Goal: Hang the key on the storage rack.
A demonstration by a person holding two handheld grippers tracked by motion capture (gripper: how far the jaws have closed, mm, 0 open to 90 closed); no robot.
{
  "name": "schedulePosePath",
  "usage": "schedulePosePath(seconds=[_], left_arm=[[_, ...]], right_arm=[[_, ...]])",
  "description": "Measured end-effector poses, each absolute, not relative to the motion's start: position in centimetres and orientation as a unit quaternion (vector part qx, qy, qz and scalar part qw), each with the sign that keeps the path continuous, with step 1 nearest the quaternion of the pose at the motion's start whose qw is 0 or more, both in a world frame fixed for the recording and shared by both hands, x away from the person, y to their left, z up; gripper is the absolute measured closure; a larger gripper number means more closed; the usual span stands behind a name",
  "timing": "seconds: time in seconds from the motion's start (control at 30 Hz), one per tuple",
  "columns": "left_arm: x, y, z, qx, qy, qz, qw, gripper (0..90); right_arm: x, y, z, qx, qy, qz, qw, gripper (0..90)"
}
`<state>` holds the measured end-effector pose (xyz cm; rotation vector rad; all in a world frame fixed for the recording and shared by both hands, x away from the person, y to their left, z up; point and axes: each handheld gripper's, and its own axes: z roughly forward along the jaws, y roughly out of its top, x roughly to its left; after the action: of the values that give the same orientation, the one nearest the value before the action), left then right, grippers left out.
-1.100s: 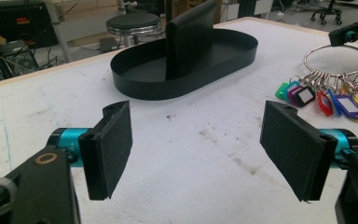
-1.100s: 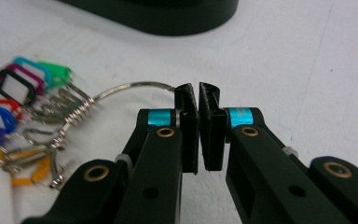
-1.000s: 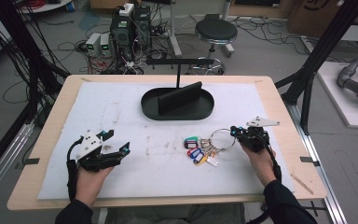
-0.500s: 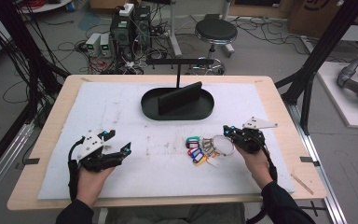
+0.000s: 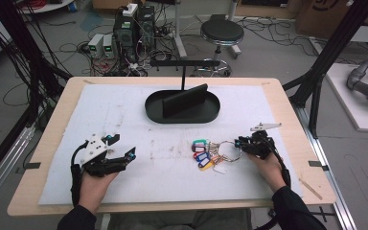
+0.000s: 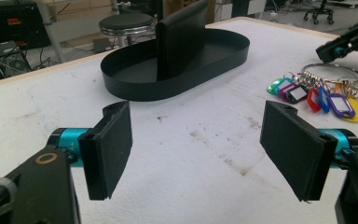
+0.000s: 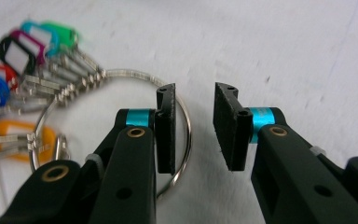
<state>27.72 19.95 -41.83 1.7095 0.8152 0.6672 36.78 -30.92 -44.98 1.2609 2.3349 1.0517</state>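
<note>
Both hand-held grippers: black bodies, flat black rectangular pads, cyan collars behind pads, brass-coloured pivot rivets. Left hand-held gripper (image 5: 124,157) carries a grey three-cornered plate, black cable trailing. Right hand-held gripper (image 5: 240,143) has the same plate, cable and a white zip tie. Dark sleeves.

- The worktop (image 5: 124,115) lies bare between the left gripper (image 5: 124,158) and the key ring (image 5: 230,150), a wide lane.
- The black oval tray (image 5: 155,111), with an upright panel (image 5: 184,100) inside, blocks the far middle.
- The coloured key tags (image 5: 202,154) clutter the near right, touching the ring.
- The right gripper (image 5: 239,143) sits at the ring's right edge, jaws just opened, one over the wire.
</note>
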Motion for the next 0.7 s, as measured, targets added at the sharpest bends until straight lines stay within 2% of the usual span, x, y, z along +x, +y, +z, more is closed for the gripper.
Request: schedulePosePath(seconds=[0.07, 0.13, 0.2, 0.43, 0.7], left_arm=[[27.8, 19.9, -41.9, 0.718, 0.343, 0.281, 0.536, 25.3], [27.8, 19.9, -41.9, 0.718, 0.344, 0.281, 0.536, 25.3], [27.8, 19.8, -41.8, 0.719, 0.342, 0.281, 0.536, 25.3], [27.8, 19.5, -41.9, 0.721, 0.34, 0.281, 0.535, 25.3], [27.7, 19.6, -41.9, 0.718, 0.343, 0.283, 0.536, 25.3]], right_arm=[[36.4, -30.7, -45.1, 0.428, 0.817, 0.355, 0.154, 71.7], [36.1, -30.3, -45.1, 0.42, 0.822, 0.345, 0.171, 76.3], [36.0, -30.1, -45.1, 0.411, 0.827, 0.343, 0.171, 87.6], [36.1, -30.3, -44.9, 0.422, 0.816, 0.356, 0.173, 88.3], [35.7, -31.1, -42.8, 0.433, 0.762, 0.447, 0.177, 88.2]])
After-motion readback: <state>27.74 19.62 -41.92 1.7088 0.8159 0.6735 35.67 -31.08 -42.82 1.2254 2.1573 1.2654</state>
